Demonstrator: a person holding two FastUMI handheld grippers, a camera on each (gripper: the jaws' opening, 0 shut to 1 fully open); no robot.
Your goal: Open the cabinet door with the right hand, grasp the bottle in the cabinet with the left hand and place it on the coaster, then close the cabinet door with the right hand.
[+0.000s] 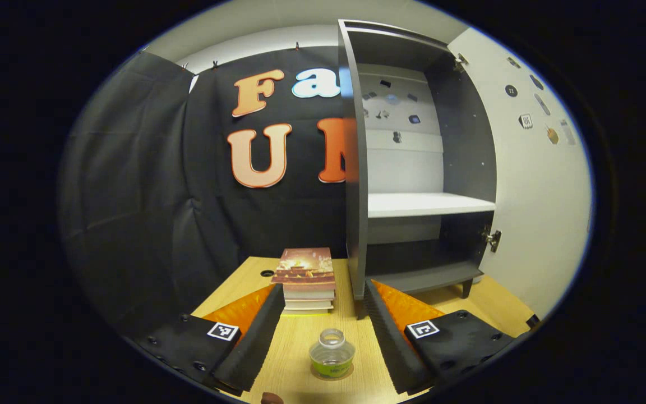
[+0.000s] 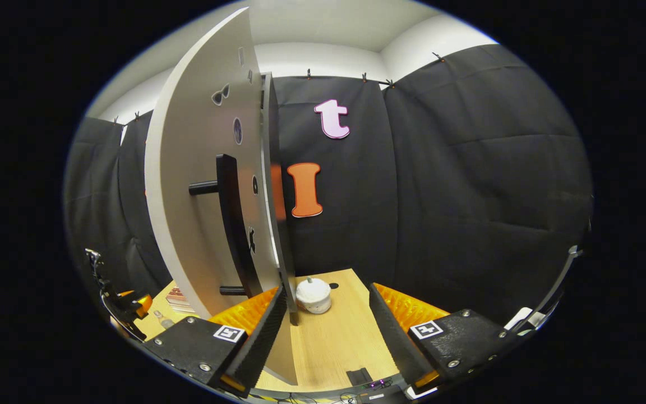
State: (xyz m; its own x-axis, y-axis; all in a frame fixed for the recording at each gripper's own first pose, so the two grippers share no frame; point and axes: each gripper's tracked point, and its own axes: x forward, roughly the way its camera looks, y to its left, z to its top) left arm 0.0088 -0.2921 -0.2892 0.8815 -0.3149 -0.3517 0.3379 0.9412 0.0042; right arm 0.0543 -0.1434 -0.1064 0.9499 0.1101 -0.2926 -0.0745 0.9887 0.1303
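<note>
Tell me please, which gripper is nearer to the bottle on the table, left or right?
Left. The left gripper hangs open just above the bottle, which stands between its fingers. The right gripper is by the open cabinet door, away from it.

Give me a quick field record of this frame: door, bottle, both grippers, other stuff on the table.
cabinet door: swung open, black handle facing the right gripper view
cabinet: interior and white shelf bare
bottle: upright on the coaster, on the table
left gripper: open, fingers either side of the bottle, not touching
right gripper: open, holding nothing, near the door edge
other: stack of books; white lidded pot
</note>
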